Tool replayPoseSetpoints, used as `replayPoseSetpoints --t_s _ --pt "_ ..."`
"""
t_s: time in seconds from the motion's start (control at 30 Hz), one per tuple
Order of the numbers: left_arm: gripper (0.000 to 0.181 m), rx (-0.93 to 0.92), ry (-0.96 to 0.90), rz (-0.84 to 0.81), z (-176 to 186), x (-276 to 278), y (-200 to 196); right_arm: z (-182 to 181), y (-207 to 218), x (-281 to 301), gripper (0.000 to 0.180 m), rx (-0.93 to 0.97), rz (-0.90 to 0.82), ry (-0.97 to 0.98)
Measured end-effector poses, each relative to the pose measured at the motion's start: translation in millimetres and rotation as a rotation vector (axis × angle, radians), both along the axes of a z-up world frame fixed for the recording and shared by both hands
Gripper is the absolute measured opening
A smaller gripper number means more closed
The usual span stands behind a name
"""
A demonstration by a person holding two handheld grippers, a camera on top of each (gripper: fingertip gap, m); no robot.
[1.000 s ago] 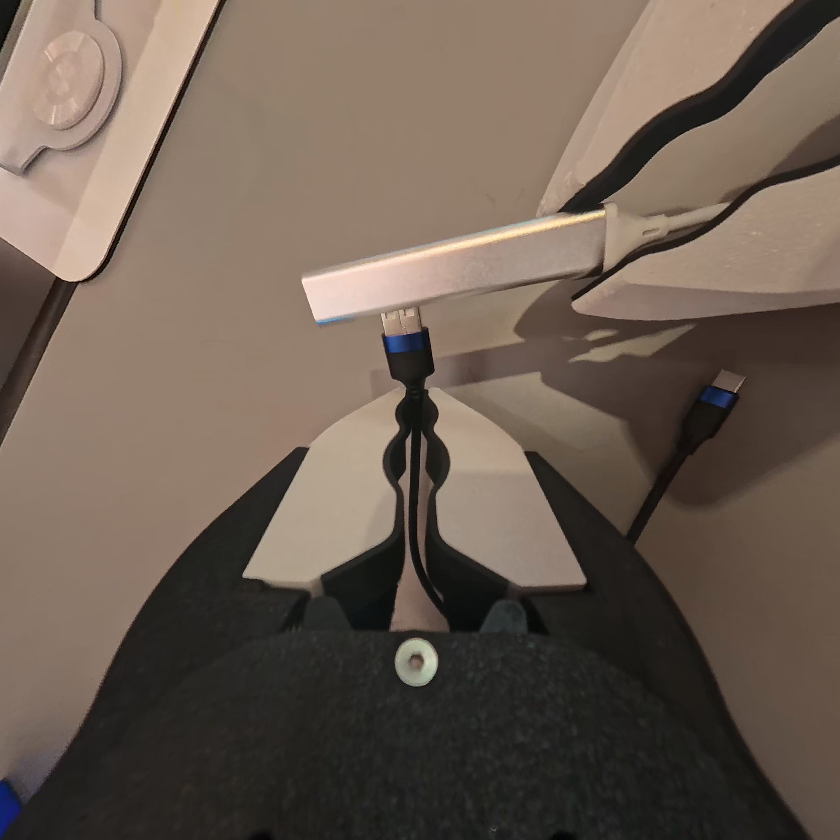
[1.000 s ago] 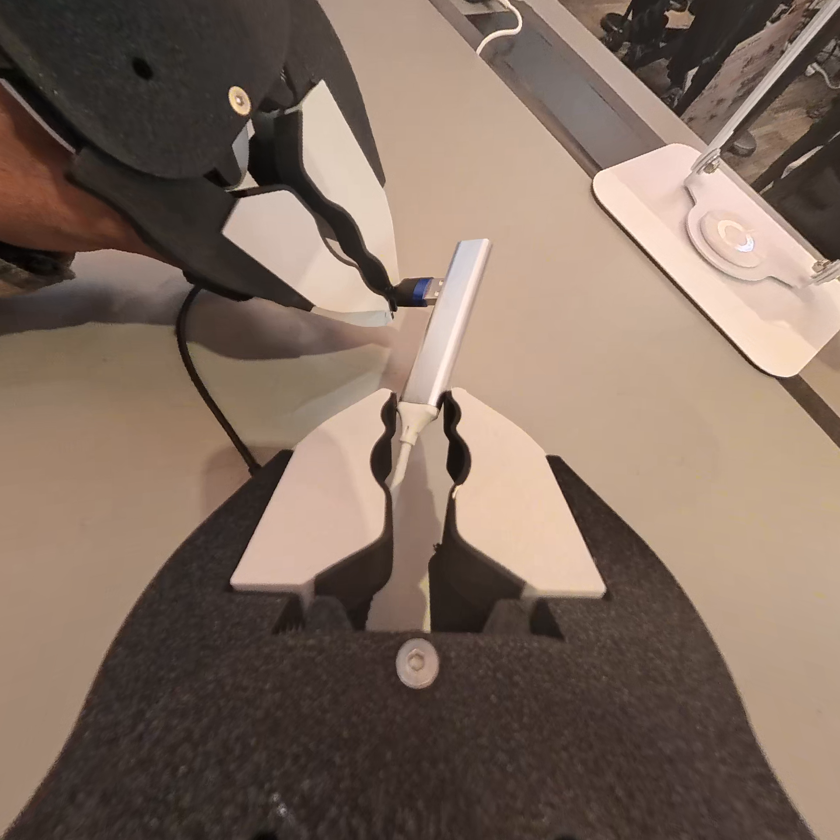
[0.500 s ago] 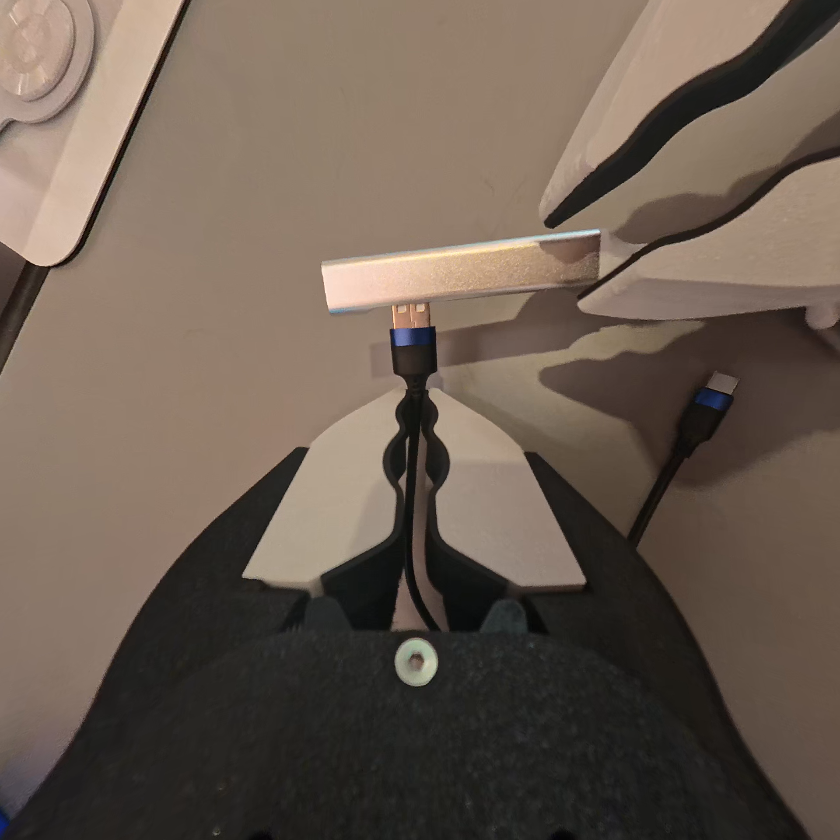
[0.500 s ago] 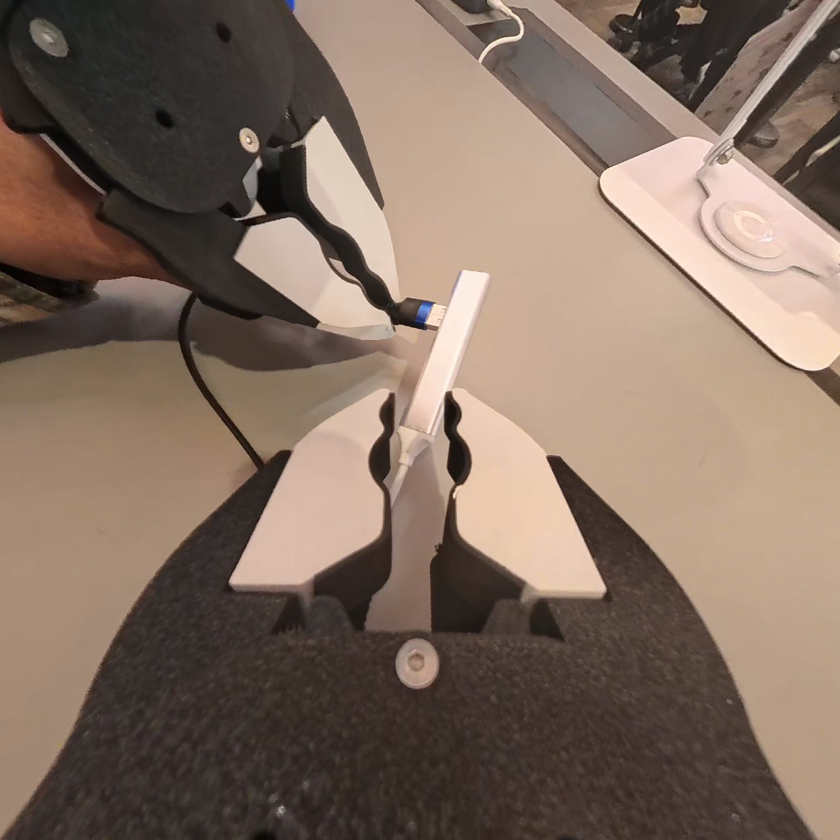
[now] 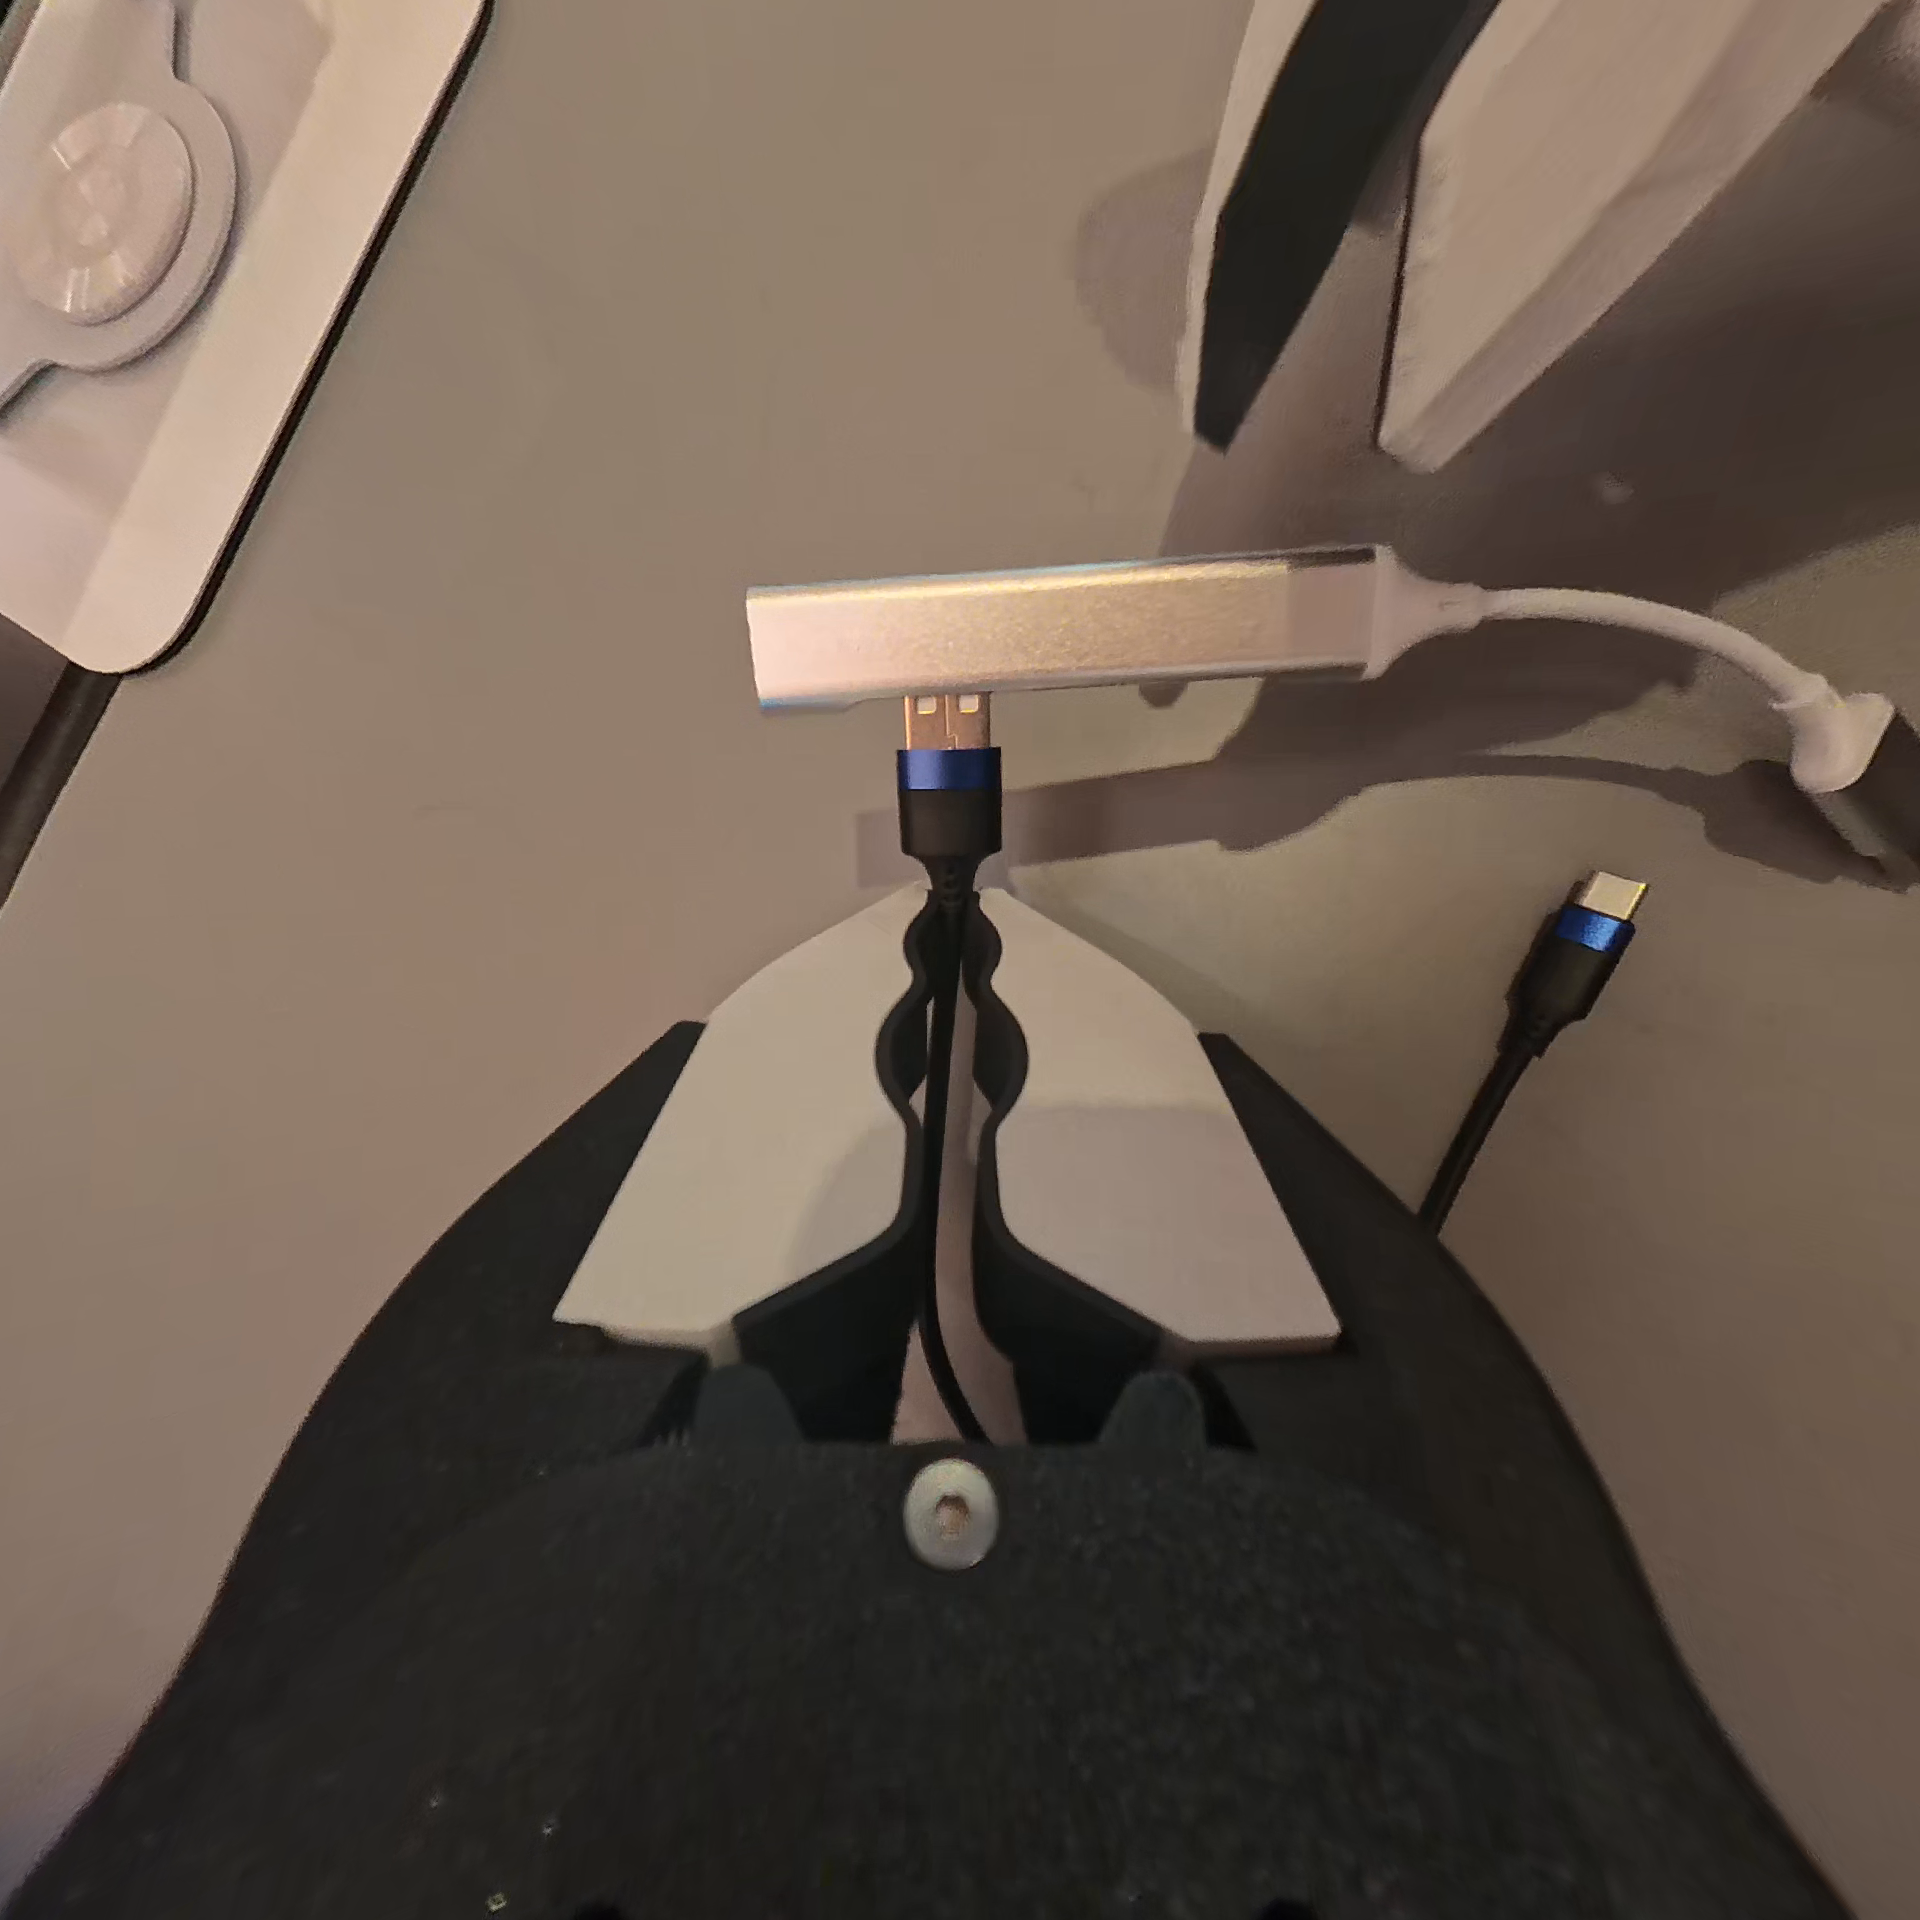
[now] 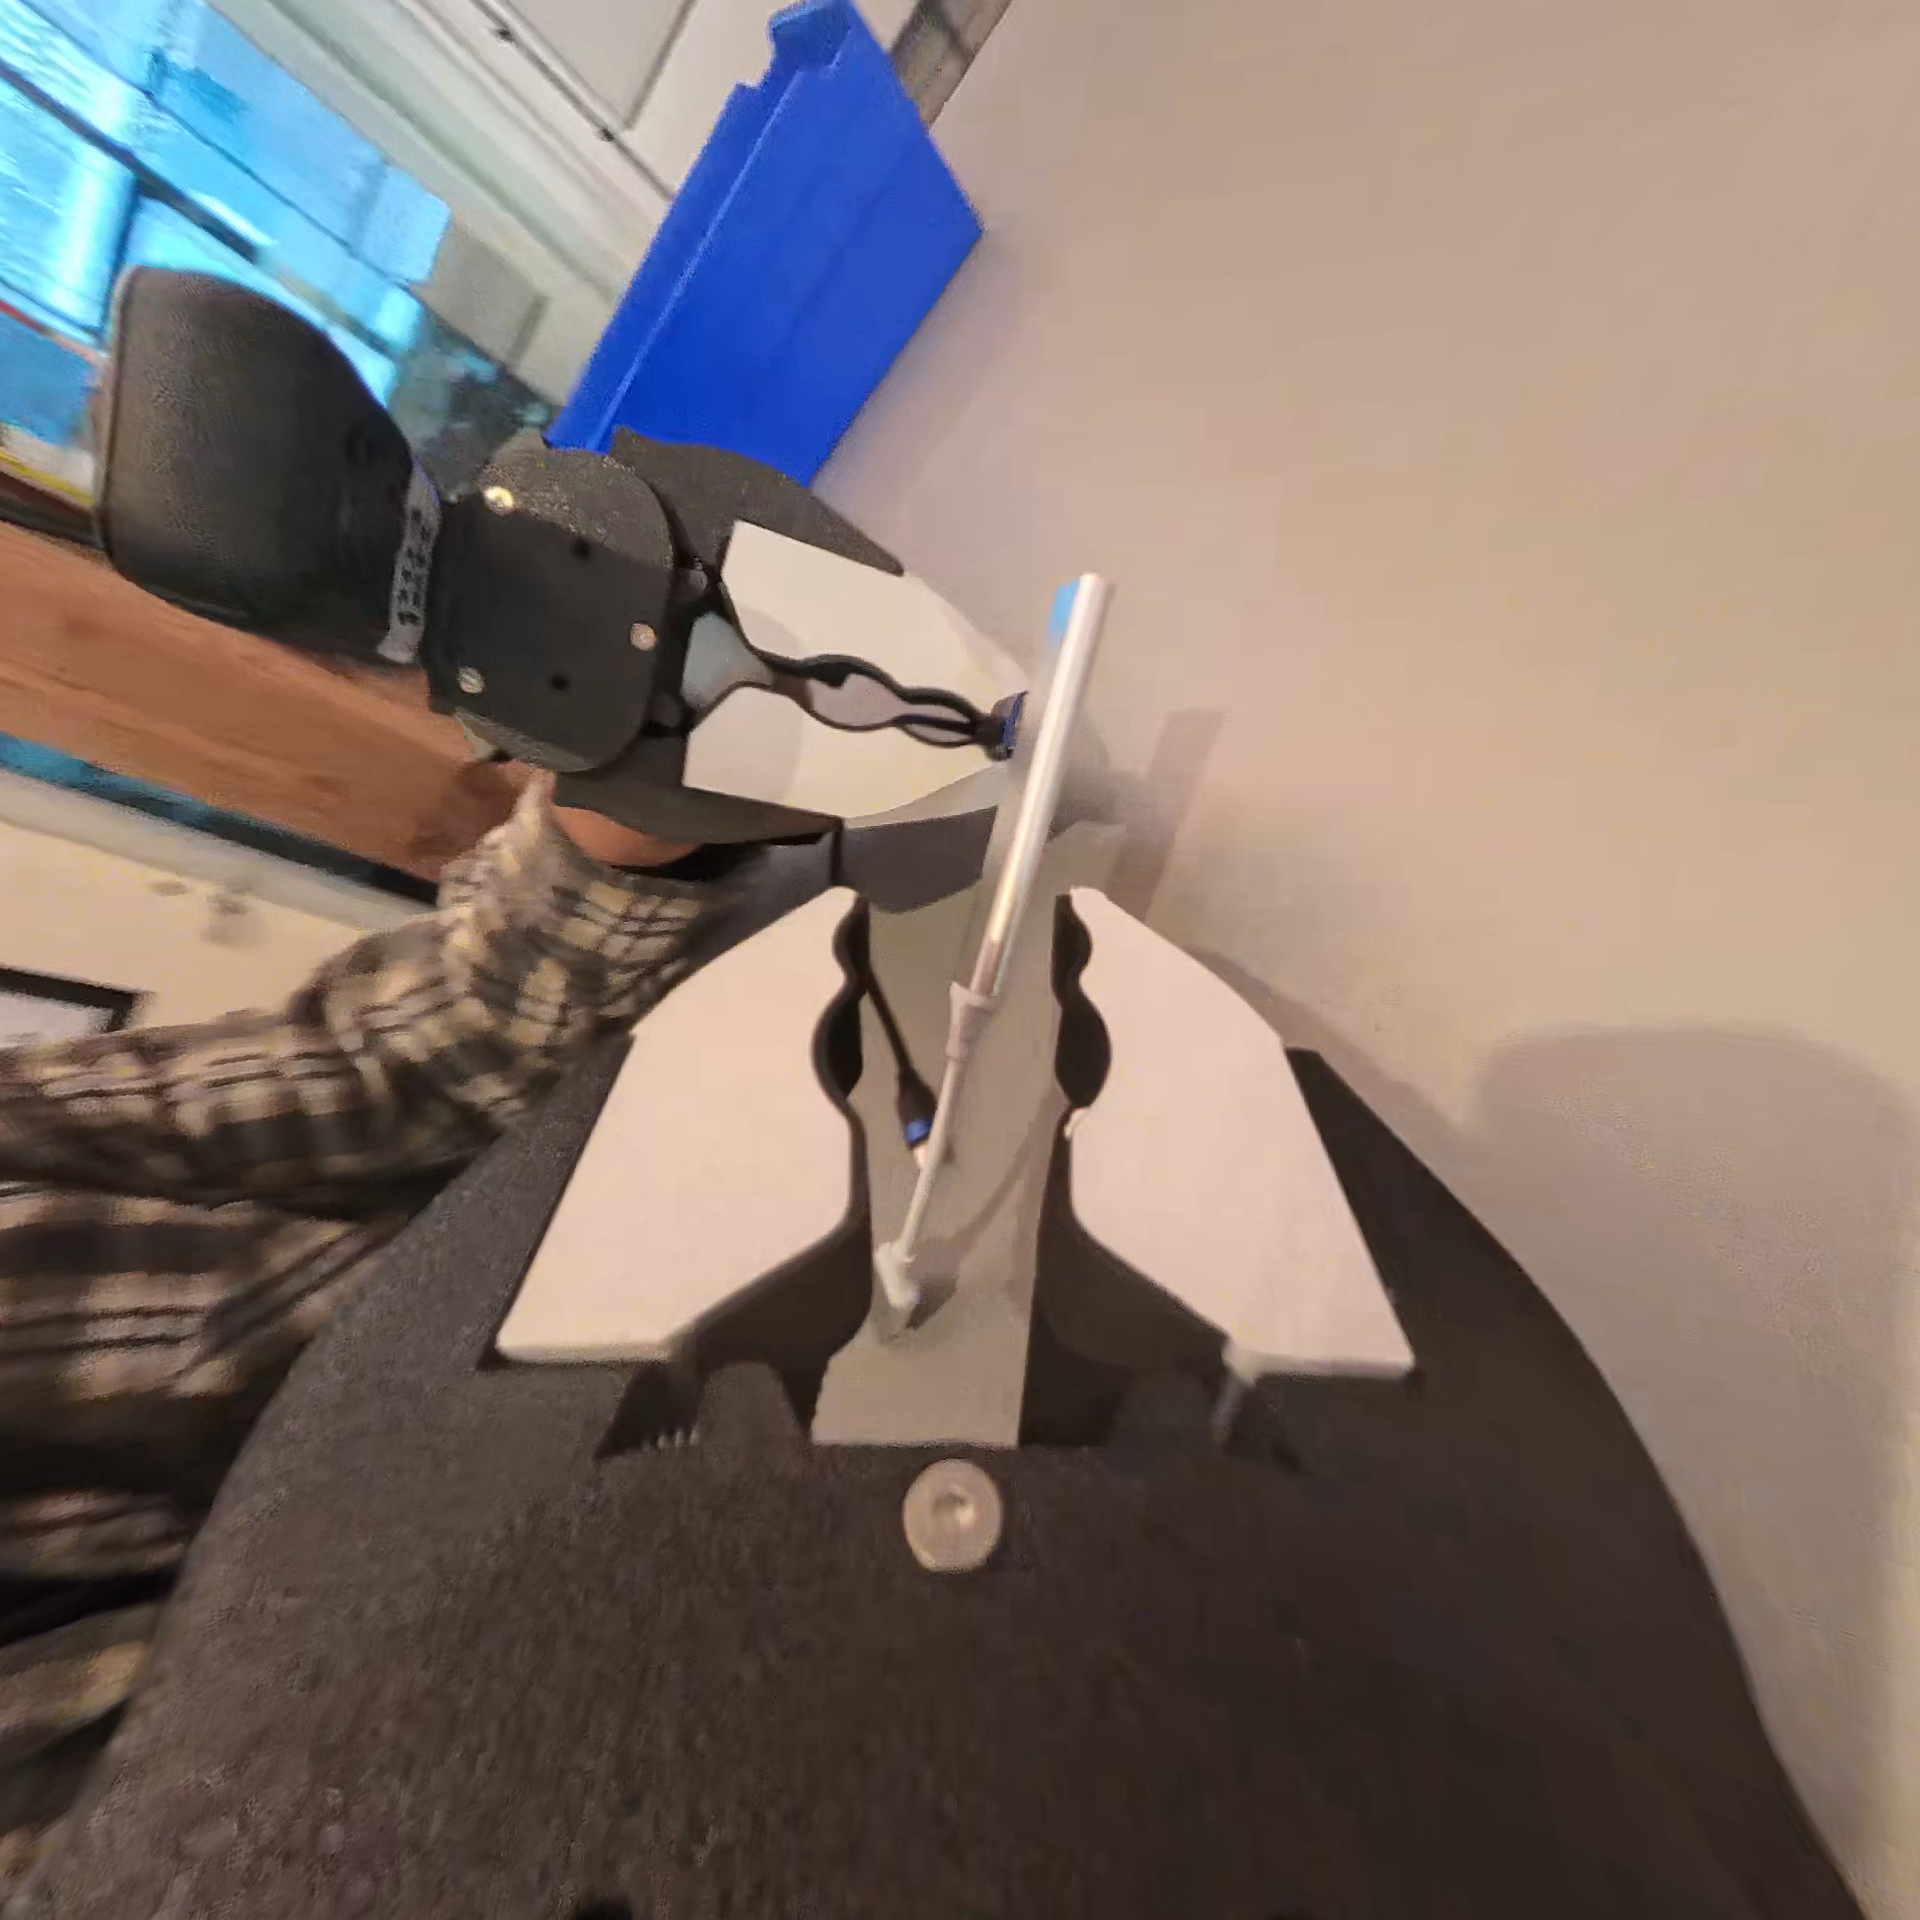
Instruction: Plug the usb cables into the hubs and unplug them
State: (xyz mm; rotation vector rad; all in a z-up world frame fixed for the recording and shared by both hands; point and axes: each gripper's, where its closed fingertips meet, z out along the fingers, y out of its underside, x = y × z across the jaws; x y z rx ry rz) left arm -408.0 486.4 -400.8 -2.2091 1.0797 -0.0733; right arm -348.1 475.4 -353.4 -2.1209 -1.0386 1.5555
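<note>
My left gripper (image 5: 954, 894) is shut on a black cable just behind its blue-collared USB plug (image 5: 945, 769). The plug's metal tip sits partly inside a port of the silver hub (image 5: 1060, 634). The hub's white cable (image 5: 1558, 623) trails right to a white connector (image 5: 1839, 748). My right gripper (image 6: 961, 914) is open and holds nothing. The hub (image 6: 1039, 769) and its white cable (image 6: 956, 1122) lie beyond the gap between its fingers. It shows in the left wrist view (image 5: 1320, 447) at the top right, clear of the hub. The left gripper (image 6: 992, 727) shows in the right wrist view.
The black cable's other plug (image 5: 1590, 925) lies on the grey table (image 5: 623, 364) to the right. A white lamp base (image 5: 135, 312) stands at the upper left. A blue bin (image 6: 790, 260) stands at the table's far side. A plaid sleeve (image 6: 416, 1039) reaches in from the left. Tip to tip, the grippers are about 8 centimeters apart.
My right gripper has opened, let go of the hub and drawn back from it, turning as it went. The hub now hangs on the plug in my left gripper.
</note>
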Motion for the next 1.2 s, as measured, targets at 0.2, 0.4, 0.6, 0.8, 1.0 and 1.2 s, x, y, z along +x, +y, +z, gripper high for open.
replayPoseSetpoints --t_s 0.2,0.4,0.6,0.8,1.0,1.2 --pt "0.002 0.012 -0.003 -0.015 2.2 3.7 -0.7 -10.3 -11.3 -14.2 0.024 -0.232 0.142 0.039" --pt "0.003 0.038 -0.022 -0.041 8.5 4.6 -1.4 -12.3 -11.4 -19.8 0.007 -0.288 0.18 0.049" --pt "0.003 0.065 0.083 -0.113 8.6 6.0 -4.7 -14.4 -19.4 -17.0 0.007 -0.317 0.23 -0.006" --pt "0.003 0.047 0.101 -0.153 8.9 8.8 -10.6 -12.9 -22.7 -14.4 0.007 -0.273 0.241 -0.032" --pt "0.003 0.05 0.178 -0.237 13.1 7.7 -19.6 -8.3 -31.4 -14.2 0.007 -0.22 0.281 -0.075" --pt "0.002 0.076 0.265 -0.34 16.2 6.8 -26.4 -8.4 -43.6 -14.0 0.007 -0.203 0.364 -0.165"
